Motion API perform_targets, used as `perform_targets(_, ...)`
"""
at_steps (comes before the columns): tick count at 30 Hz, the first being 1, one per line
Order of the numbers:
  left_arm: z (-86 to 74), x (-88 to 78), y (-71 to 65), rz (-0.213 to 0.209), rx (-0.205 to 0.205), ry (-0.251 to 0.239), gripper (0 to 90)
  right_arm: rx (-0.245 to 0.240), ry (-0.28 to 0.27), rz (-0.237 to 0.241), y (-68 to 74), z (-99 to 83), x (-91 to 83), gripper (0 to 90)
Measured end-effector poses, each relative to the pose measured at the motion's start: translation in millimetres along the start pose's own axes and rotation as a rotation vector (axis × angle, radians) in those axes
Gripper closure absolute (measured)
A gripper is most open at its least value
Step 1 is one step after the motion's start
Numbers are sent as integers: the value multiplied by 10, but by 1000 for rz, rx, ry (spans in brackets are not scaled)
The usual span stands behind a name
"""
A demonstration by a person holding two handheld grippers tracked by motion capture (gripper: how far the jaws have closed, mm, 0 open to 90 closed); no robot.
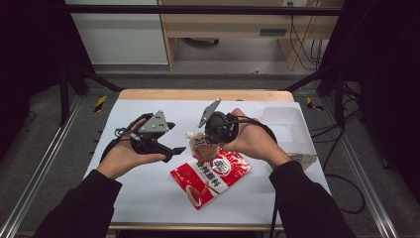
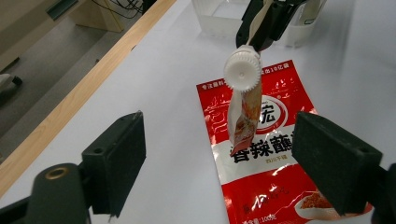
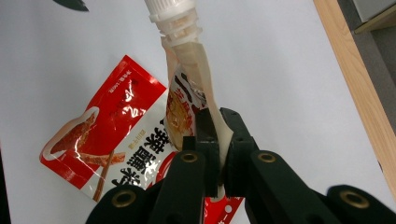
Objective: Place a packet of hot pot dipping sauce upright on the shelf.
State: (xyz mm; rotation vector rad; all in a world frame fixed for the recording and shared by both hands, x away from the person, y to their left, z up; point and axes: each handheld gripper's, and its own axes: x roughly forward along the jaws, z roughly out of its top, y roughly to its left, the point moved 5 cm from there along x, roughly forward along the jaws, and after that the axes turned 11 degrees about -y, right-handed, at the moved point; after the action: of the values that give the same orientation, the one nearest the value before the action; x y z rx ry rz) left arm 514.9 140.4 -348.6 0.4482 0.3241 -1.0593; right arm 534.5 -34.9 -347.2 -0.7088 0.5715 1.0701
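Now right tool clenched on spouted pouch, held above red packet; left tool released, palm up.

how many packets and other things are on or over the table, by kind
spouted pouch, held in the right tool: 1
red flat packet: 1
clear plastic tray: 1
greyish piece at the table's right edge: 1
total: 4
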Motion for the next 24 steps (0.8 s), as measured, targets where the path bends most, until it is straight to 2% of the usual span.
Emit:
perform_targets(6,-50,17,14,6,-21,3,125,9,6,-6,-14,-35,-33,876)
perform_targets(13,-179,53,7,8,-36,13,86,12,0,-20,-73,-63,-130,876)
perform_targets(15,-212,59,6,10,-37,7,78,-1,-8,-21,-102,-73,-156,876)
perform_targets(16,-231,60,9,16,-38,4,75,5,-9,-24,-103,-75,-174,876)
perform_targets(18,-281,59,28,63,-17,6,73,8,-14,-33,-119,-80,-206,876)
perform_targets(22,-416,38,65,99,-42,8,71,9,-30,-39,-164,-91,-280,876)
perform_targets(24,-463,14,70,101,-59,1,71,20,-47,-44,-172,-96,-323,876)
